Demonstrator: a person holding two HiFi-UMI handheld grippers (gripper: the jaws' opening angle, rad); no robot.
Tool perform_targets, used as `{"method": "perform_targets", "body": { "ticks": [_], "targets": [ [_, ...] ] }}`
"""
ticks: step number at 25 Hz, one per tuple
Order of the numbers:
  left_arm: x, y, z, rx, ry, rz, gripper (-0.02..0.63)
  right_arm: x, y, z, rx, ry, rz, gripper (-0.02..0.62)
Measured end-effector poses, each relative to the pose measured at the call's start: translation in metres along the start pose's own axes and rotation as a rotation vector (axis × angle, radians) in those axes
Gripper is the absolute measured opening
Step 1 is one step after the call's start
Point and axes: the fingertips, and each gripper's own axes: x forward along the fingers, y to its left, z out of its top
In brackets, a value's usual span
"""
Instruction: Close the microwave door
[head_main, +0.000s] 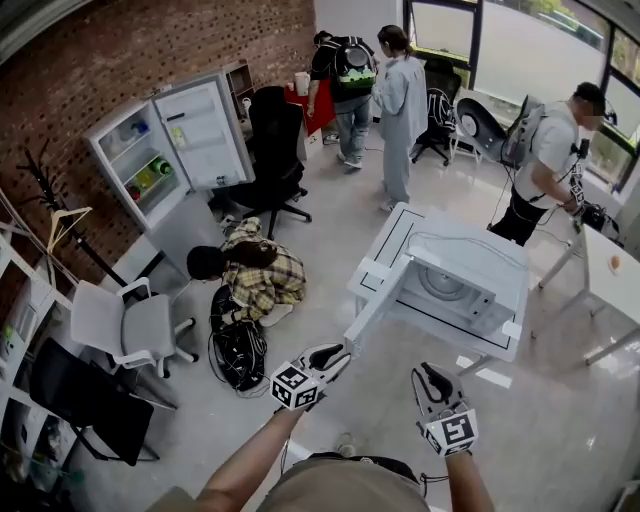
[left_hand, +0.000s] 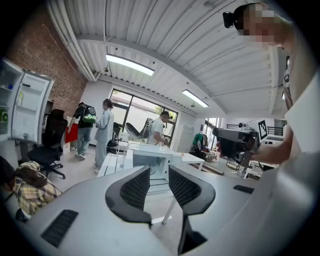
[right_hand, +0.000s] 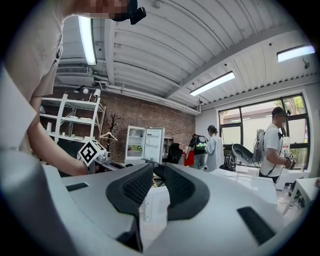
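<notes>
At 1 o'clock off the left gripper (head_main: 338, 358), just beside its tips, we see the free edge of the microwave door (head_main: 378, 300). It's swung open, long axis 7-to-1 back to the microwave (head_main: 470, 275). Left jaws half open, empty. On the right gripper (head_main: 428, 374), jaws narrowly apart, empty, farther off. Left should push, we judge.

The white boxy microwave (head_main: 455, 280) and its white flat door (head_main: 375, 305) sit close in tone to the pale grey glossy floor (head_main: 560, 440). The light grey plastic left gripper (head_main: 338, 355) and light grey plastic right gripper (head_main: 428, 375) each carry a cube of black-and-white square markers (their fingers (left_hand: 134, 187) are black, finely meshed). At upper left are a red-brown brick wall (head_main: 110, 60) and a white open fridge (head_main: 190, 135). The crouching person's shirt (head_main: 262, 280) is yellow-brown plaid.
</notes>
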Motion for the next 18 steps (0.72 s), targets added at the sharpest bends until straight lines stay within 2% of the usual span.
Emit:
{"method": "perform_targets", "body": {
  "ticks": [5,9,14,18],
  "targets": [
    [0.012,0.029,-0.011,0.039,0.031,-0.035,0.118,0.017,-0.006,0.001,0.012,-0.002,-0.038,0.067],
    [0.022,0.050,-0.029,0.032,0.062,-0.056,0.146,0.024,-0.010,-0.003,0.003,0.019,-0.053,0.067],
    [0.037,0.059,-0.051,0.026,0.125,-0.085,0.167,0.025,-0.021,-0.004,0.014,0.035,-0.083,0.067],
    [0.044,0.067,-0.056,0.034,0.139,-0.085,0.170,0.031,-0.025,-0.009,0.014,0.054,-0.083,0.067]
  ]
}}
